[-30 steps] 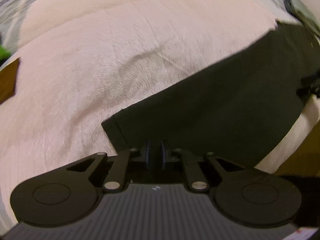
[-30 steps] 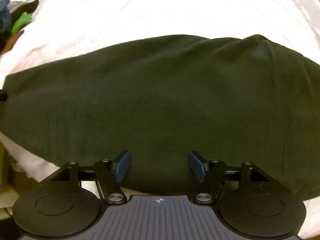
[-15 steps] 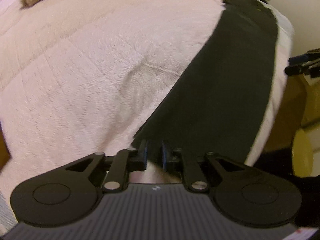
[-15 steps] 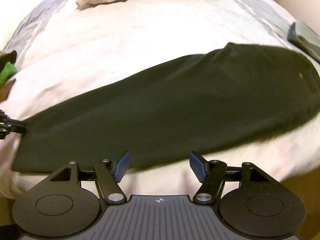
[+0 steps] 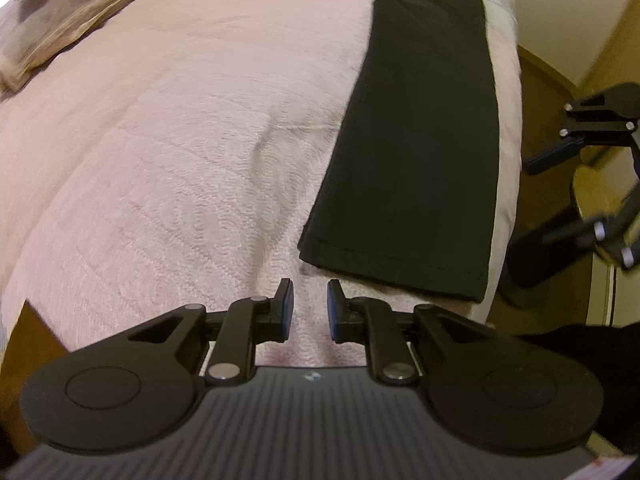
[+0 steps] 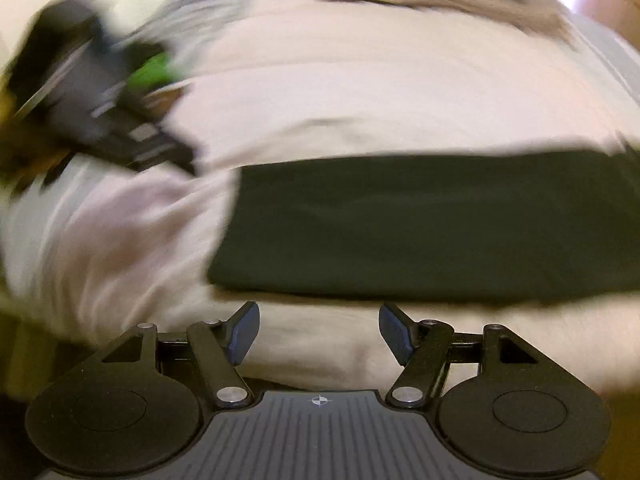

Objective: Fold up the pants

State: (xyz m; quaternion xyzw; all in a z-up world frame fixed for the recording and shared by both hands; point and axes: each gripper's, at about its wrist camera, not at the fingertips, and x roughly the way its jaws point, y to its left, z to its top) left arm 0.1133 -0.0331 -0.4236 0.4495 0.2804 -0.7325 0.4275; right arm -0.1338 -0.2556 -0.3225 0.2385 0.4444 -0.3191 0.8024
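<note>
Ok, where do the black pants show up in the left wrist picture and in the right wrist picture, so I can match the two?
Left wrist view: the black pants run as a long strip from the top down the right of centre, hem end nearest the camera.
Right wrist view: the black pants lie as a wide band across the middle and right, blurred.
Shared landmark: the pink bedspread under them in both.

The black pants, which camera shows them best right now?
The left wrist view. There the black pants are sharp, lying as a long flat strip along the edge of the pink blanket, hem stitching visible. The right wrist view shows the black pants smeared by motion blur and cut off at the right edge.
</note>
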